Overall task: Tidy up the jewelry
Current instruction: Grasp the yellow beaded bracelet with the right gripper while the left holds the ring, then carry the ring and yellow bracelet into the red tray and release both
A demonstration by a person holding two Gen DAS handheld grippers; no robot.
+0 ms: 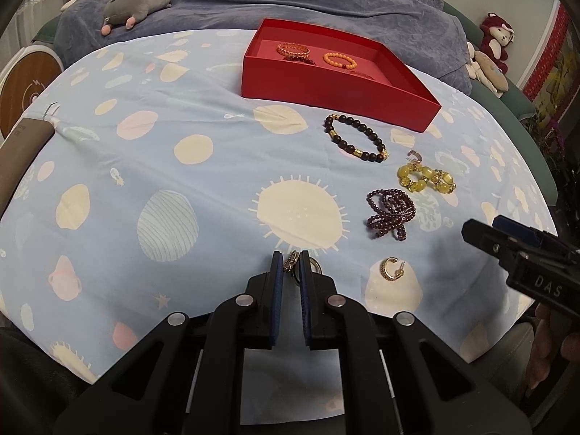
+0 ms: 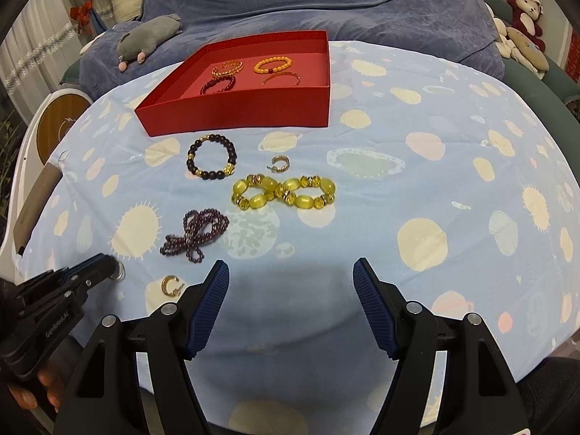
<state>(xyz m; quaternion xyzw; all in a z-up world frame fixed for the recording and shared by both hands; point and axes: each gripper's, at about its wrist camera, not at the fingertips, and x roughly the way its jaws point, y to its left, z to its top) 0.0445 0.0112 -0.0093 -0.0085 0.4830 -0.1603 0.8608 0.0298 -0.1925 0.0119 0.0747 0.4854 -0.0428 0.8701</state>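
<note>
A: From the left wrist view, what has the left gripper [image 1: 291, 264] got?
B: Its jaws are pinched nearly together on a small studded hoop earring [image 1: 291, 261], low over the patterned tablecloth [image 1: 145, 152]. A ring-like piece [image 1: 314, 265] sits just beside the right pad; I can't make out what it is.
A: And the rest?
B: A gold hoop earring [image 1: 390, 269] lies to the right, then the purple bead strand [image 1: 391, 212], the yellow bead bracelet [image 1: 426, 177] and the dark bead bracelet [image 1: 357, 137], which is nearest the red box [image 1: 337, 90].
A: The right wrist view?
B: The right gripper [image 2: 291, 275] stands wide, nothing between its pads, above bare cloth. The box holds an orange bracelet [image 2: 272, 64] and three others.
</note>
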